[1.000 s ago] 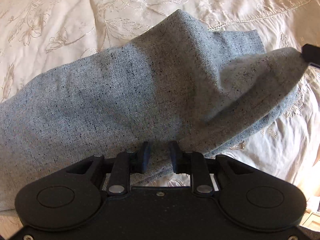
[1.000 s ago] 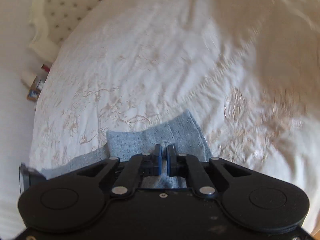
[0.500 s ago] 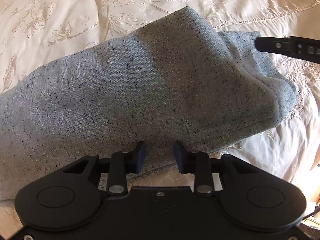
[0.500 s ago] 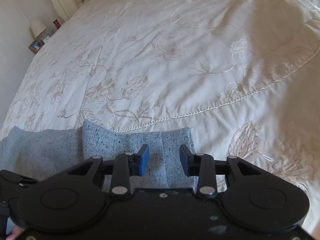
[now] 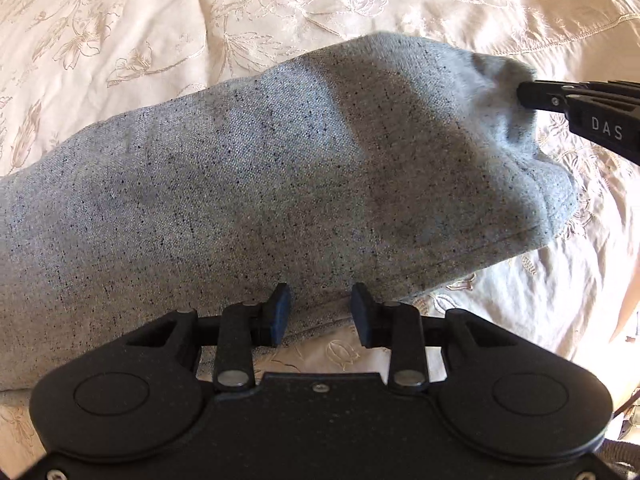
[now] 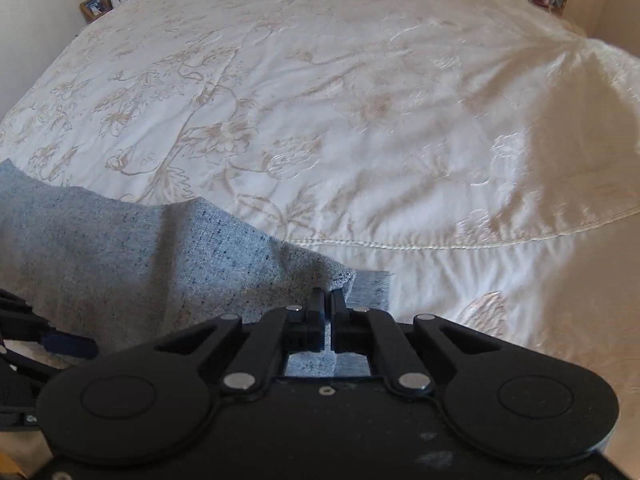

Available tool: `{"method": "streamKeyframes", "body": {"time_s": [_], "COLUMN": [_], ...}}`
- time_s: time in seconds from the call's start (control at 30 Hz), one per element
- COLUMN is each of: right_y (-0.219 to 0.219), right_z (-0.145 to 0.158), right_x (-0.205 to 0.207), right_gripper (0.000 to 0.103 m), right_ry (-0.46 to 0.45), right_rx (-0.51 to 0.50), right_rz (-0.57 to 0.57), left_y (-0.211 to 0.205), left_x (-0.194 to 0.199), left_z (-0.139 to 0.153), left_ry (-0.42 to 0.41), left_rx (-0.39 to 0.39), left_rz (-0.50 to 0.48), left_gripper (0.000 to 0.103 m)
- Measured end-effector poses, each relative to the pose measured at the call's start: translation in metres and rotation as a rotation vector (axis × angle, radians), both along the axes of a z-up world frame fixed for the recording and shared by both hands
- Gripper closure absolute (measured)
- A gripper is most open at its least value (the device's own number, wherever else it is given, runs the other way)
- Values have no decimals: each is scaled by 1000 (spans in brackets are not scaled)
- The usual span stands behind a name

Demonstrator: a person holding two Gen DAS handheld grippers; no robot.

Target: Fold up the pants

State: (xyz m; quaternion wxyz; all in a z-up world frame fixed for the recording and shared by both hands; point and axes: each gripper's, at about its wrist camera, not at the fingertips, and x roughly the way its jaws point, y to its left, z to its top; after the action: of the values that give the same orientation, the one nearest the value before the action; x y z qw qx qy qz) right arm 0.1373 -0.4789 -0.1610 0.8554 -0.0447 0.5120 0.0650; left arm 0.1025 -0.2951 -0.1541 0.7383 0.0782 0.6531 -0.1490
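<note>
Here, in the left wrist view, your left gripper [image 5: 319, 312] points down with its jaws apart, nothing pressed between the pads; the near edge of the grey pants [image 5: 256, 200] lies just beyond the fingertips. The pants spread across the embroidered cream bedspread [image 5: 200, 12], bunched up in a ridge toward the right, where your right gripper [image 5: 528, 94] comes in from the side and meets the fabric.

In the right wrist view, your right gripper [image 6: 329, 300] has its jaws pinched together on a raised fold of the pants [image 6: 120, 248], which rises to the pads. The rest of the grey cloth runs off to the left over the bedspread [image 6: 360, 100]. The left gripper [image 6: 68, 342] shows at the left edge.
</note>
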Motion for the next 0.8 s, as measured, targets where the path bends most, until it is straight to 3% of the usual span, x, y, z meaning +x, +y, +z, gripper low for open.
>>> {"method": "streamKeyframes", "body": {"time_s": [0.07,0.2,0.33,0.43,0.5,0.57,0.6,0.63,0.73,0.8], "right_y": [-8,-12,1,4,7,10,11,13,26,40], "right_z": [-2,-19,1,14,9,-9,-16,-23,-14,4], "right_x": [0,10,4,-7,-13,-20,-24,-28,-36,-35], "right_gripper": [100,96,79,78,78,78,78,78,75,75], "right_ry": [-6,55,-68,-90,-50,38,82,123,135,98], "right_rx": [-53,-56,-166,-52,-2,-19,-35,-53,-99,-99], "right_rz": [-53,-65,-92,-50,-55,-61,-68,-74,-80,-97], "left_y": [5,32,68,95,120,145,157,167,181,193], "left_x": [-5,-15,-19,-8,-3,1,1,-1,-8,-14], "left_z": [6,22,53,53,41,16,-4,-12,6,28], "left_ry": [-10,-57,-148,-186,-161,-61,39,68,53,-11], "left_rx": [-16,-9,9,55,137,221,246,214,150,157], "left_rz": [1,17,97,213,304,370,372,357,281,233], "left_gripper": [60,60,59,58,56,56,54,52,52,52]}}
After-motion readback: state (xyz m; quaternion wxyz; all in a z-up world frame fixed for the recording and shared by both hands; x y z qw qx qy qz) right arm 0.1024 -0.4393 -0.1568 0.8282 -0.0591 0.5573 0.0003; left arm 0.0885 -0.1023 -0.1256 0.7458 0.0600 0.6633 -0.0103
